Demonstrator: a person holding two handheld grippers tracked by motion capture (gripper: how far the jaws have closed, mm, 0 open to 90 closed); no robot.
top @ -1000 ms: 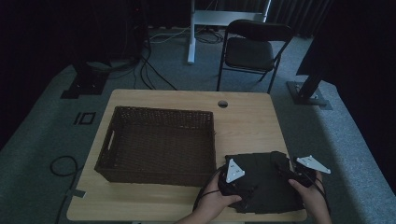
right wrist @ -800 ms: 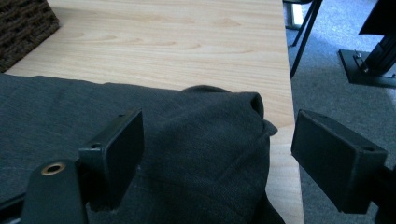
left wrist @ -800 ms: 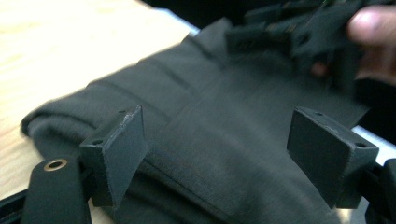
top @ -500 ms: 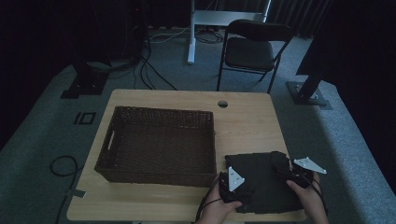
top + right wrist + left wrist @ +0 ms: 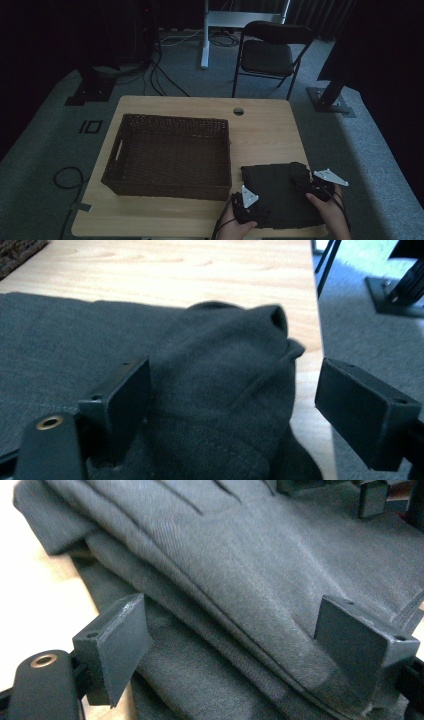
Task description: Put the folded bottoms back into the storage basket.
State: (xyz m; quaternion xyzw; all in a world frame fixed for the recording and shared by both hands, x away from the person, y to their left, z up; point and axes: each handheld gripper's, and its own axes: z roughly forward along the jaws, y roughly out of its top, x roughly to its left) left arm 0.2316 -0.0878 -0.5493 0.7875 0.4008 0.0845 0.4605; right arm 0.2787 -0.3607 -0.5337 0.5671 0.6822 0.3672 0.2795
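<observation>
A wooden table [image 5: 270, 135] is carrying a folded dark cloth [image 5: 280, 192]; the left gripper [image 5: 240, 652], jaws just widening, and the right gripper [image 5: 235, 405] are straddling it, gaping, gripping nothing.

Dark grey garment [image 5: 280, 192]: soft knit cloth, folded flat in layers, one bunched fold raised at its right edge; lies at table's near right corner

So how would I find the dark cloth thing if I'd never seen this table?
Look at the wooden table and find the big brown woven basket on its left half. Go right of the basket to the table's near right corner: the folded dark grey cloth lies flat there, between the left gripper and right gripper. It is the one soft, flat thing, with one bunched-up lump.
</observation>
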